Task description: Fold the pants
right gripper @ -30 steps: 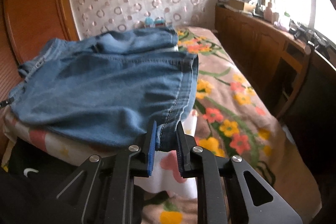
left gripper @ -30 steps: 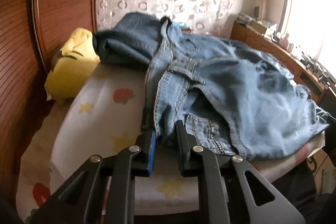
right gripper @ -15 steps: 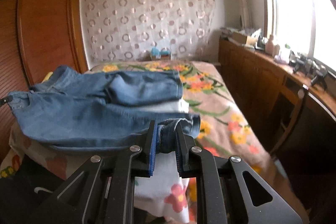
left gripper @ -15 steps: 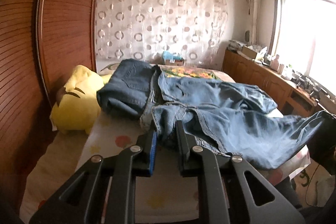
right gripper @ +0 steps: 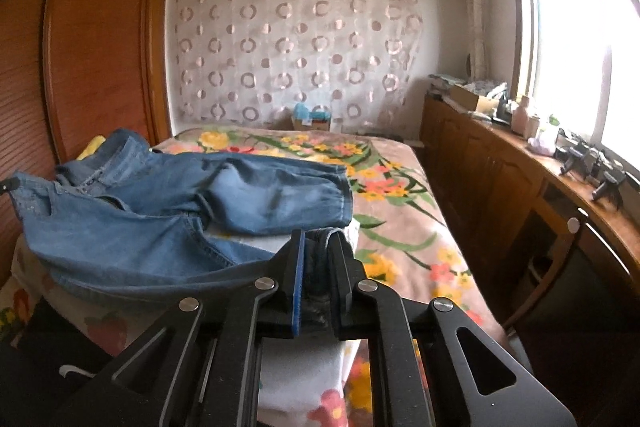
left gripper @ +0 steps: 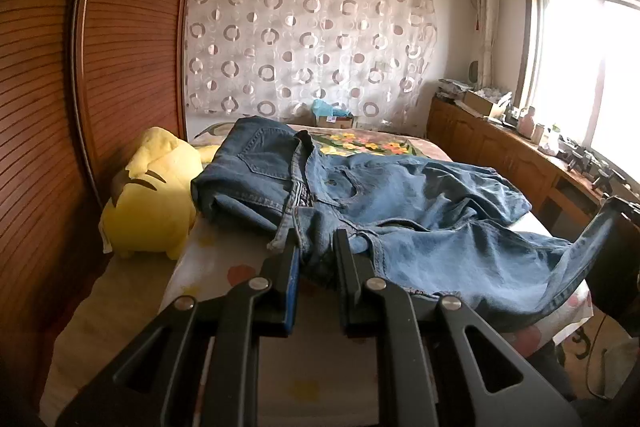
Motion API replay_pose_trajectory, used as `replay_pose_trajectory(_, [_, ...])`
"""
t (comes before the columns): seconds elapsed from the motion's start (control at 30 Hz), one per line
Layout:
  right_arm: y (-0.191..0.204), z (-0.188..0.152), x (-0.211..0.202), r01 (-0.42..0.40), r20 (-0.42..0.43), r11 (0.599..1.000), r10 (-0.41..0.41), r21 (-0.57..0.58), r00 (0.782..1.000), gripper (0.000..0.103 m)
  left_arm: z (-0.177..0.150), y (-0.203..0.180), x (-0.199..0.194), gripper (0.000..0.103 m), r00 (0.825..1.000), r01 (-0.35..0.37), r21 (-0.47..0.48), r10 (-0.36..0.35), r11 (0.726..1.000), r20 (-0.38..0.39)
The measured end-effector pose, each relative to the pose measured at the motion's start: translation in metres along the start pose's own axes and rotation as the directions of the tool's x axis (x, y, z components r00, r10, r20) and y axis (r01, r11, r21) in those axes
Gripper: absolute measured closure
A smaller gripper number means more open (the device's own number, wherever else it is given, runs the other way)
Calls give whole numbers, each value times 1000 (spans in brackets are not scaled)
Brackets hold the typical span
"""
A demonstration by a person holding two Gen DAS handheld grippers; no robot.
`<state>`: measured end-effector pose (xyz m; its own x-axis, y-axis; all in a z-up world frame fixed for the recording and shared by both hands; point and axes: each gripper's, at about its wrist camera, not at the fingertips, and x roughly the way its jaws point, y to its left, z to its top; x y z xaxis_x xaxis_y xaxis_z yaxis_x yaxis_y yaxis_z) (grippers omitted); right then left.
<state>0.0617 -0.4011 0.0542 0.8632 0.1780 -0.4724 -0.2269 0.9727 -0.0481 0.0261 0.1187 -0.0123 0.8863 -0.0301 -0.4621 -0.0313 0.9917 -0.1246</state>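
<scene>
Blue denim pants [left gripper: 400, 203] lie crumpled across the near end of the bed [left gripper: 224, 267], waistband to the left. My left gripper [left gripper: 316, 239] is shut on a bunched waistband corner, lifted off the sheet. In the right wrist view the pants [right gripper: 140, 227] spread to the left, one leg folded over toward the flowered blanket. My right gripper [right gripper: 320, 239] pinches the hem of the near leg; its jaws are closing tighter on the denim. At the far right of the left wrist view that hem [left gripper: 596, 227] rises to the right gripper.
A yellow plush toy [left gripper: 152, 199] rests at the bed's left against the wooden wardrobe [left gripper: 100, 67]. A flowered blanket [right gripper: 392, 195] covers the far bed. A low wooden cabinet [right gripper: 500, 179] with cluttered top runs under the window on the right.
Both grippers have risen with the denim, so both views now look more level into the room. The near edge of the pants has come up off the bed.
</scene>
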Motion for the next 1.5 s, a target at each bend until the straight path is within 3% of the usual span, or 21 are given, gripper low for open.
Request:
replay_pose_trajectory(0.37, [-6,-6,47,17,-43,1000,-16,23,999,95,4,-1,34,90,999,-8,11,9,1000,-38])
replay_pose_trajectory(0.77, [-23,-1,96,23,-54,997,-19,75,998,95,34,-5,75,90,998,-23,18,23,1000,-53])
replay_pose_trajectory(0.9, [-31,16,96,36,2,993,-36,115,999,96,60,-10,91,90,999,-18,18,19,1000,-29])
replay_pose_trajectory(1.1, [-42,56,102,56,66,995,-62,87,996,95,88,-18,120,90,1000,-25,43,25,999,-4])
replay_pose_trajectory(1.5, [-49,62,168,48,20,996,-49,72,999,95,94,-17,179,90,996,-53,73,57,996,-63])
